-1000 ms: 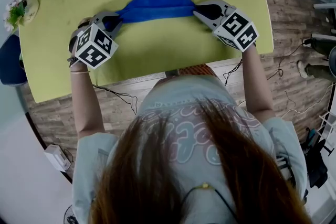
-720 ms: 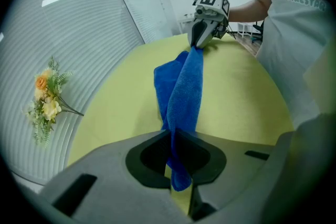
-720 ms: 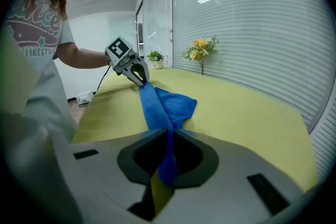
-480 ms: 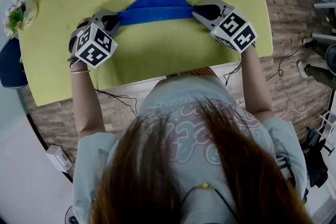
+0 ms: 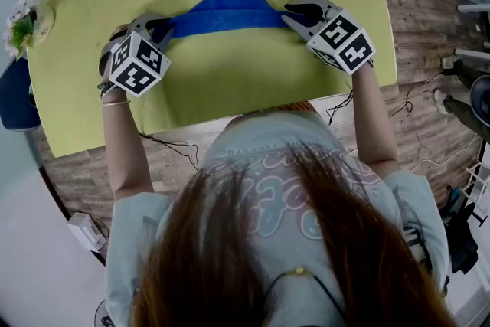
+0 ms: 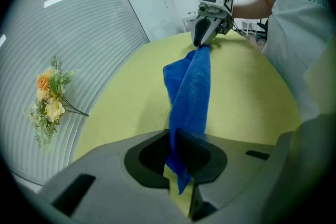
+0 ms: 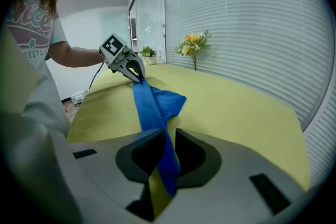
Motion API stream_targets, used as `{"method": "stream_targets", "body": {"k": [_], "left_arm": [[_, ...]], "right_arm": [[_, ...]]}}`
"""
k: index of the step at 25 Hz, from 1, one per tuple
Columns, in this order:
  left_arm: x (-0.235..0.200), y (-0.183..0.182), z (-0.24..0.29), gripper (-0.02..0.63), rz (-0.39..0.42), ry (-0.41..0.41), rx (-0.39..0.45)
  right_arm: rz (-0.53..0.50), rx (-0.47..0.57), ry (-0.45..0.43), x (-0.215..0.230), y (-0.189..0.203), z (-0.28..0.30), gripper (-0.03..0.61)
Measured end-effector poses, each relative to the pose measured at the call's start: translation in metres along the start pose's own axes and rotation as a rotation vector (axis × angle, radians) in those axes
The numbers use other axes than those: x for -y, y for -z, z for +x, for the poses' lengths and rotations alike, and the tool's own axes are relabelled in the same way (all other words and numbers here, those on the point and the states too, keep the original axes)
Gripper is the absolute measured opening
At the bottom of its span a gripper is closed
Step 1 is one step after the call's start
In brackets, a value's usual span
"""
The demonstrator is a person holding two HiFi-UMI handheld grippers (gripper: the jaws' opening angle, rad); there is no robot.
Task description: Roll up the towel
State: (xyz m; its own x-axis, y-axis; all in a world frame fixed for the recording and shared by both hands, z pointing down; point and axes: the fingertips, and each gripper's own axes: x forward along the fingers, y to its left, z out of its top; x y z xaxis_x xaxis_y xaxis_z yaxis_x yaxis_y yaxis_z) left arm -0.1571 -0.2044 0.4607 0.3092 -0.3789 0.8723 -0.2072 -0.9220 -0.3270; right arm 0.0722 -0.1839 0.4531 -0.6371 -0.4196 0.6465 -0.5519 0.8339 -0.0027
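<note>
1. The towel (image 5: 230, 8) is blue and hangs stretched between the two grippers, just over a yellow-green table (image 5: 230, 80). A loose flap of it droops onto the far side of the tabletop.
2. The left gripper (image 5: 158, 28) has its jaws nearly together and is clamped on one bunched end of the towel. In the left gripper view a short tail of cloth pokes out behind the jaws (image 6: 172, 134).
3. The right gripper (image 5: 295, 11) has the other end between its jaws, which have just been opening. They stand slightly apart, and the cloth fills the gap at the tips (image 7: 169, 134).
4. Nothing lies on the table between the grippers and the person.
5. A bunch of flowers (image 5: 23, 23) stands at the table's far left corner, well apart from the towel. White blinds (image 7: 252, 34) run along behind the table.
6. Beyond the right end of the table, cables (image 5: 413, 99) trail over a wood-pattern floor (image 5: 429, 34). A white box (image 5: 83, 230) sits on the floor to the left of the person.
7. In the head view the person's hair (image 5: 291, 241) fills the lower part and hides the near edge of the table in the middle.
8. The marker cubes cover both hands.
9. A dark blue thing (image 5: 14, 92) at the left edge is cut off, and I cannot tell what it is.
</note>
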Motion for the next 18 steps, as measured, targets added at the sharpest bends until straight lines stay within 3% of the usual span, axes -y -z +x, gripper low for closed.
{"method": "stream_targets", "body": {"k": [4,9,18], "left_arm": [[-0.006,0.001,0.002,0.035,-0.015,-0.01,0.001],[-0.014,0.004,0.0,0.082,-0.061,-0.035,0.018],[-0.022,0.003,-0.018,0.112,-0.182,-0.068,0.142]], "right_arm": [[0.011,0.005,-0.002,0.002,-0.002,0.001,0.068],[0.119,0.05,0.002,0.015,0.001,-0.003,0.074],[0.068,0.039,0.097,0.028,0.012,-0.015,0.044]]}}
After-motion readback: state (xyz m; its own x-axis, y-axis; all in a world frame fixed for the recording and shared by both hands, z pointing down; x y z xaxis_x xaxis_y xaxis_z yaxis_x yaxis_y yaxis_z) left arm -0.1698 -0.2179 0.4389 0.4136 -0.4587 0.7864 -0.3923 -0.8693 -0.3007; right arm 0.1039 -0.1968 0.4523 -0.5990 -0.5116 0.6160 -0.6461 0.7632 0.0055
